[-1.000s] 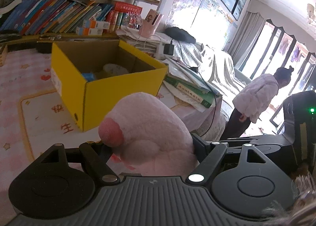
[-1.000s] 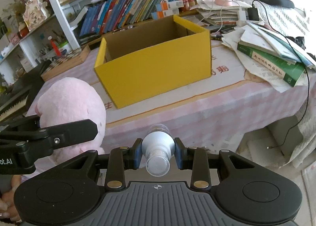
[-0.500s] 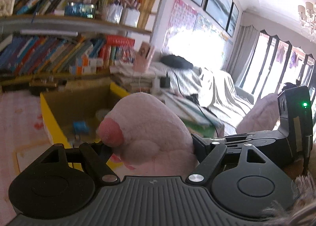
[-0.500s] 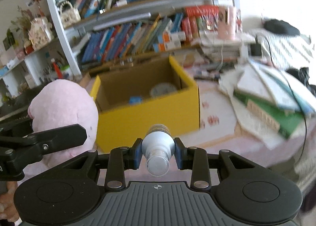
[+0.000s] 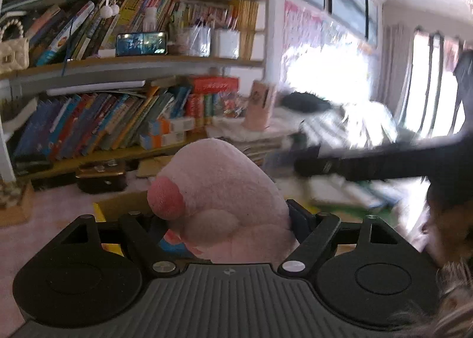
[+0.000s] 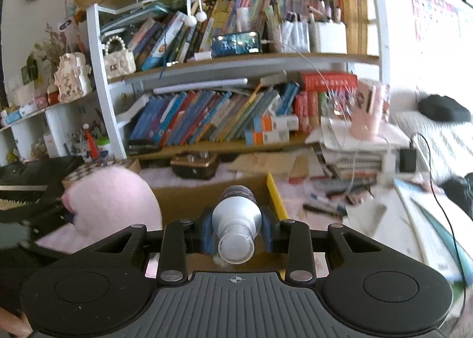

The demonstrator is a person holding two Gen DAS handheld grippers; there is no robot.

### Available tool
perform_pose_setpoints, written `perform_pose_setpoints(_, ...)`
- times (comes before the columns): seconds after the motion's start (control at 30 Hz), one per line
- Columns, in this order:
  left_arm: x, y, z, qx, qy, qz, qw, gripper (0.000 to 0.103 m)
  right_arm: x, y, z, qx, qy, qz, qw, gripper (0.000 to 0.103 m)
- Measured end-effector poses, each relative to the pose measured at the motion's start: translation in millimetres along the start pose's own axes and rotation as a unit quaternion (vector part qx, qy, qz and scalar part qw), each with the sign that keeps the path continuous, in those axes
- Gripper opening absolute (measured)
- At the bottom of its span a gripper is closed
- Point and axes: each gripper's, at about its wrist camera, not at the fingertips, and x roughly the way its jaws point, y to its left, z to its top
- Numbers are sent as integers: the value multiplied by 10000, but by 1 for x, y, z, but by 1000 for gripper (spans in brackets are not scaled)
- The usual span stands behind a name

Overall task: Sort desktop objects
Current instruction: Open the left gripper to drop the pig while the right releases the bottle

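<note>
The left tool [image 5: 227,219] is closed on one pink plush [image 5: 224,190], which bulges up and forward between its fingers, its darker pink nub turned to the left. The right tool [image 6: 236,230] is clamped on one bottle [image 6: 236,219], held lengthwise along the fingers with its clear cap toward the camera and its dark far end pointing at the shelves; the blue pads [image 6: 207,231] press on its silver body from both sides.

From the right wrist, the plush sits to the left of the bottle, near it but apart, with the left tool's dark arm beside it. From the left wrist, the right tool shows as a blurred black bar off to the right.

One yellow box [image 6: 276,196] stands on the desk [image 6: 295,205] just ahead of and below both tools, open at the top. Its brown inner wall shows behind the bottle and its yellow right edge just beside it. What lies inside cannot be told from here.

Behind the box, a bookshelf [image 6: 236,60] carries two crowded rows of books. A pink cup [image 6: 366,113] stands on a paper stack at the right.
</note>
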Motion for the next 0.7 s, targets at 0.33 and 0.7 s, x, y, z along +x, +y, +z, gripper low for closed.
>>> perform_pose_setpoints(0.33,78,21,-19,262,1197,294,9920,84,58,3,-9,-294,540,122,9980,33)
perform_pose_setpoints(0.7,71,29,-24,295,887,375,9949,103,101,-1,-37,-480,1318,234,9898,33)
